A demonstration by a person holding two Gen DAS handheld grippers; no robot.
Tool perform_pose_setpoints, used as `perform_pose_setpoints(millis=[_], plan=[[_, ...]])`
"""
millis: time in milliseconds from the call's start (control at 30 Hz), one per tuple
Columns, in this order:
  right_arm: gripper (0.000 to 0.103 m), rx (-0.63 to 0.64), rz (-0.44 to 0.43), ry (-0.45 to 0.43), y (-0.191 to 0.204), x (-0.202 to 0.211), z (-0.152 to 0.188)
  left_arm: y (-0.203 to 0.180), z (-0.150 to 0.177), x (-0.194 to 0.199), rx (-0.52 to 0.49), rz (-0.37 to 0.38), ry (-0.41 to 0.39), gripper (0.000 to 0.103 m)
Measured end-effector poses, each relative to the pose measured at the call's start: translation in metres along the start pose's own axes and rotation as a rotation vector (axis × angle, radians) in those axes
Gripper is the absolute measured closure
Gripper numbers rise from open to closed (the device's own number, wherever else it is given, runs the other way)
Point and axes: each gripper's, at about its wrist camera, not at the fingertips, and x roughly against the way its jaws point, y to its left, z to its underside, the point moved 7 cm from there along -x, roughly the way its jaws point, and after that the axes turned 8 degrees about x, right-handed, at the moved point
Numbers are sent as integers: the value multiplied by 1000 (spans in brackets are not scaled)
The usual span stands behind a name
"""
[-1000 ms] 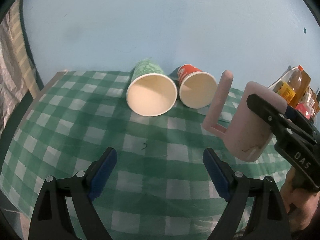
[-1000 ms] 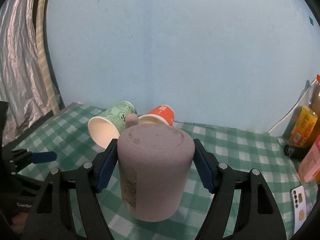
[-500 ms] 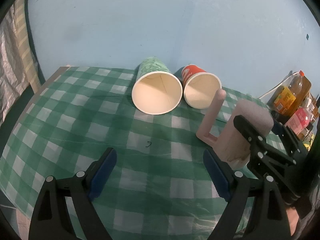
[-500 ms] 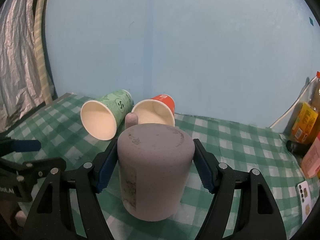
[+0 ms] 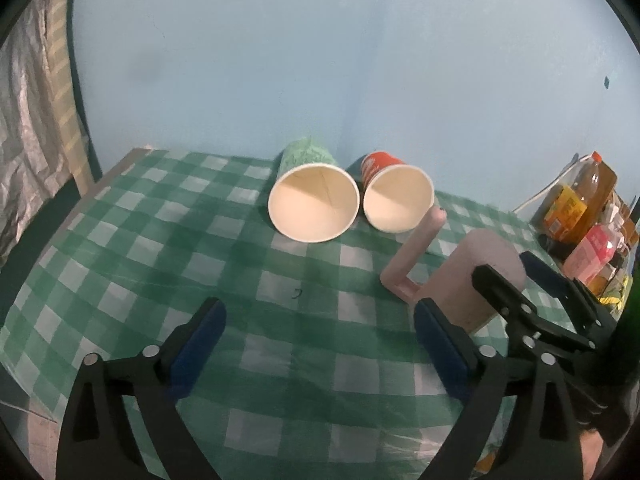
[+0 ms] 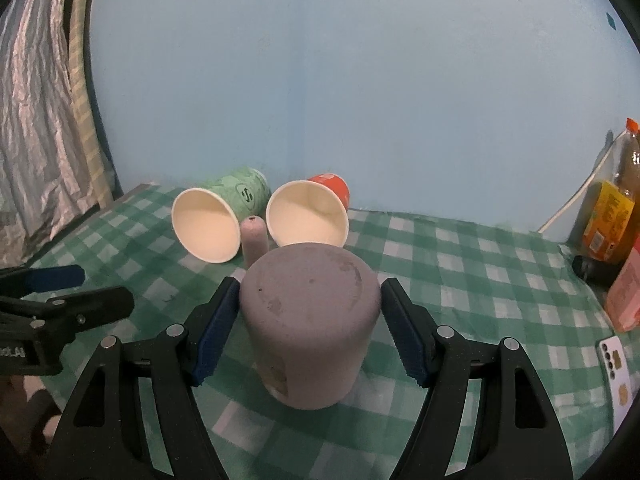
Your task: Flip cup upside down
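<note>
A pink mug (image 6: 310,320) stands upside down on the green checked tablecloth (image 6: 460,280), base up, its handle pointing away. My right gripper (image 6: 310,336) straddles it; small gaps show between the blue pads (image 6: 212,332) and the mug, so the jaws stand open. In the left wrist view the mug (image 5: 476,276) rests on the cloth at the right with my right gripper (image 5: 516,280) around it. My left gripper (image 5: 316,348) is open and empty over the cloth.
A green paper cup (image 5: 312,200) and a red paper cup (image 5: 396,196) lie on their sides by the blue wall, mouths toward me. Bottles and cartons (image 6: 612,224) stand at the right edge. A phone (image 6: 618,364) lies near the right front.
The right gripper lowered the tilted mug until it stood upside down on the cloth, and its jaws have parted slightly. The left gripper stayed open.
</note>
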Motion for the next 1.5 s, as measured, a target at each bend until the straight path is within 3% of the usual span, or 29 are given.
perform_pose_setpoints(millis=[233,400,600,733,967,1500], plan=[[14,-29,29,-69,-13,38,-1,-10,-2,24,-11,35,-79,1],[13,-53,42,-108,-25,62,1,-20,-2,49,-23,56,-158,1],[12,-30,90,-116,-32,82,4,-29,-3,70,-63,24,-287,0],[12,-17,100,-118,-31,88,5,-38,1,70,-81,39,-279,0],[12,-60,84,-111,-35,92,8,-47,6,78,-145,-3,-309,0],[10,-83,75,-74,-31,88,13,-45,9,87,-137,-43,-305,0]])
